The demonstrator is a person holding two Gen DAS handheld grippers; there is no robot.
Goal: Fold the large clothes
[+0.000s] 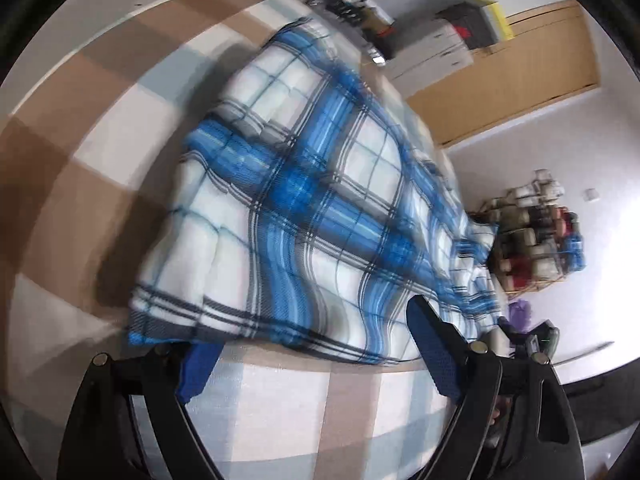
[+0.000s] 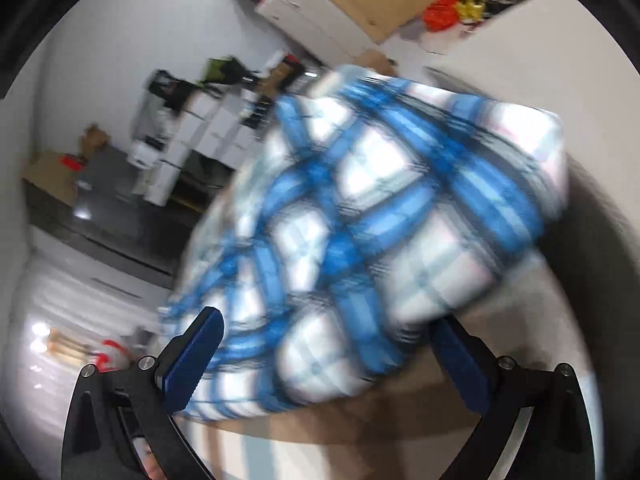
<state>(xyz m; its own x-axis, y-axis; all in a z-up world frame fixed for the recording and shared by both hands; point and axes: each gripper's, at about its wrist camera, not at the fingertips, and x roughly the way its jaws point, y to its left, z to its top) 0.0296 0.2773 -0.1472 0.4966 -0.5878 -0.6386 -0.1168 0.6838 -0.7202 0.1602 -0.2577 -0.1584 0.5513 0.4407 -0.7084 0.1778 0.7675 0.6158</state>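
Note:
A large blue, white and black plaid garment (image 1: pixel 304 208) lies folded on a table covered with a beige and white checked cloth (image 1: pixel 80 128). My left gripper (image 1: pixel 316 356) is open at the garment's near edge, its blue-padded fingers (image 1: pixel 434 356) spread wide, one under the cloth's corner. In the right wrist view the same plaid garment (image 2: pixel 360 240) is blurred and fills the middle. My right gripper (image 2: pixel 332 360) is open with the garment's near edge between its spread fingers (image 2: pixel 196 360).
A wooden door (image 1: pixel 532 64) and stacked boxes (image 1: pixel 448 40) stand against the wall beyond the table. A rack of thread spools (image 1: pixel 536 236) sits at right. The right wrist view shows a dark counter (image 2: pixel 100 208) with white boxes and a table edge (image 2: pixel 320 432).

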